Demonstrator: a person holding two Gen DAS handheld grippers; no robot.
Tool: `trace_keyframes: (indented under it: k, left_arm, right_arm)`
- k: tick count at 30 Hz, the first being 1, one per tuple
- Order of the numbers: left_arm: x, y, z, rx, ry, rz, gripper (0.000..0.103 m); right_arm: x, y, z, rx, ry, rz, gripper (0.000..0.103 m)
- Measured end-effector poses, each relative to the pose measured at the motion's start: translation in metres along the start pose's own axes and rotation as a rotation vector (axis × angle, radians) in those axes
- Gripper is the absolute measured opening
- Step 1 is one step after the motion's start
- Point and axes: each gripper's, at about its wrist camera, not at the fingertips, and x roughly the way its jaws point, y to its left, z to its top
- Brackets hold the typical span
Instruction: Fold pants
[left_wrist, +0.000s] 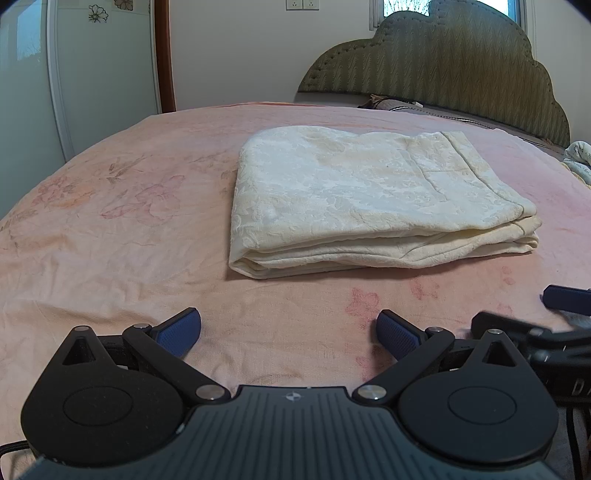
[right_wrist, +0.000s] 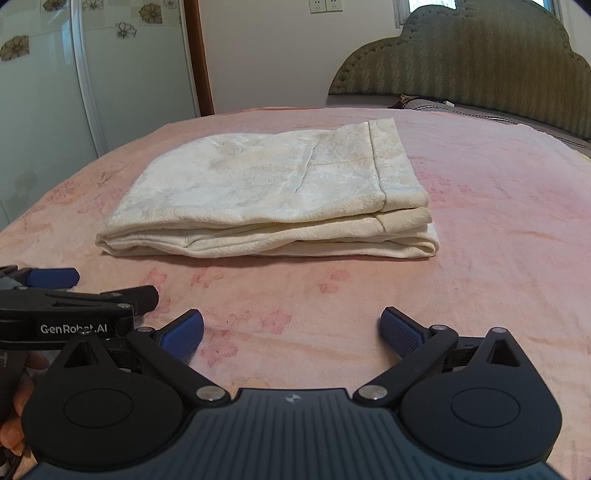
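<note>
Lying in a flat, layered rectangle on the pink floral bedspread (left_wrist: 110, 229), the cream pants (left_wrist: 354, 192) sit well beyond both grippers, near the middle of the bed, with the padded green headboard (left_wrist: 443, 62) farther off to the right. The cloth looks soft and thick, a damask-like weave with a raised pattern; it should be light but limp, sagging wherever it is not supported. The stacked edges along the near side show several layers, so a pinch there would need to catch all of them, best at the two near corners. The banded hem lies at the right end, a rounded fold at the left. The left gripper (left_wrist: 288, 332) is spread wide with nothing between its blue ribbed pads; the right gripper (right_wrist: 291, 332) is likewise released and empty. By these pictures the fold looks finished.
</note>
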Motion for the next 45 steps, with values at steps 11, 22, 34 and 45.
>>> trace_keyframes:
  k: [11, 22, 34, 45]
  left_arm:
    - [-0.001, 0.000, 0.000, -0.001, 0.000, 0.005, 0.103]
    - [-0.002, 0.002, 0.001, 0.013, 0.004, 0.021, 0.103]
    - [-0.002, 0.002, 0.000, 0.003, 0.002, 0.013, 0.103]
    - [-0.002, 0.002, 0.000, 0.000, 0.003, 0.011, 0.103]
  right_arm:
    - [0.008, 0.008, 0.006, -0.099, 0.035, -0.071, 0.103]
    - [0.010, -0.015, 0.005, -0.081, 0.041, -0.034, 0.103]
    - [0.005, -0.019, 0.002, -0.051, 0.022, -0.022, 0.103]
    - [0.005, -0.019, 0.003, -0.074, 0.031, -0.045, 0.103]
